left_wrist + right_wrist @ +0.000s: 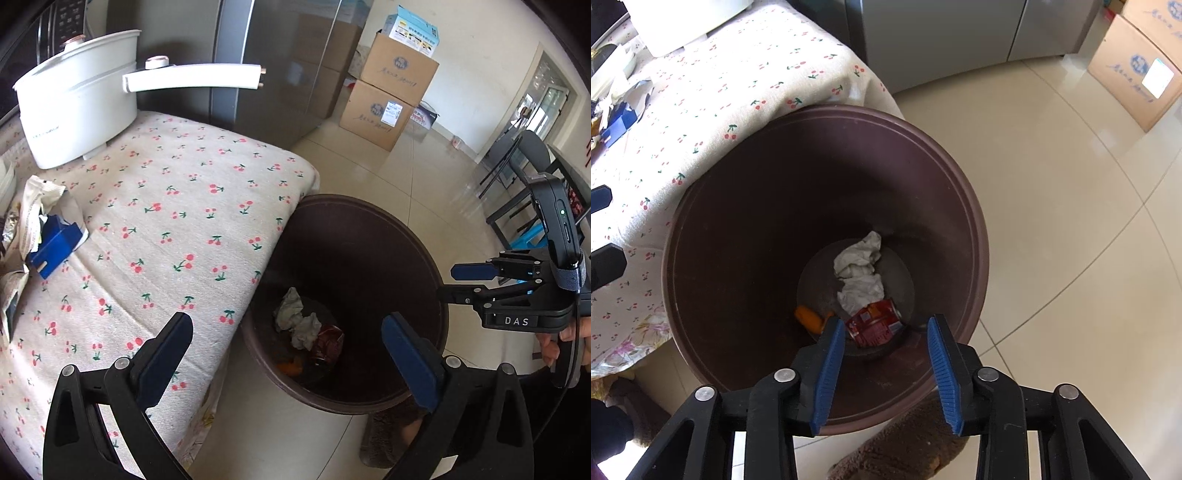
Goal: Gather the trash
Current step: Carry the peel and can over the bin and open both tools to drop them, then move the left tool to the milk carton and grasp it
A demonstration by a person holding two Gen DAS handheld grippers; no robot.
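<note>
two tongs hung over the round dark-brown plastic bin (pixel 960 192), which filled the centre of the right wrist view and sat just beside the edge of the tabletop (pixel 192 206) with its cherry-print cloth. the left tongs (pixel 288 354) were spread wide with nothing between them; the right tongs (pixel 886 369) stood partly parted, also empty. at the bottom of the bin lay crumpled white tissues (pixel 858 273), a crushed red can (pixel 875 323) and an orange scrap (pixel 809 317).

more rubbish waited at the left edge of the left wrist view: a torn blue carton (pixel 55 245) and crumpled printed wrappers (pixel 37 206), well apart from the bin. reaching back for them, a sleeve or the tongs could probably catch the loose cloth and drag it, or nudge the long handle of the white electric pot (pixel 77 99) in the upper left. light wrappers might slip from a shallow pinch and fall between tabletop and bin.

the wrapper pile was cut off by the frame edge, so how much remained could not be told. the orange scrap was partly hidden behind the right tongs, and its nature was unclear.
</note>
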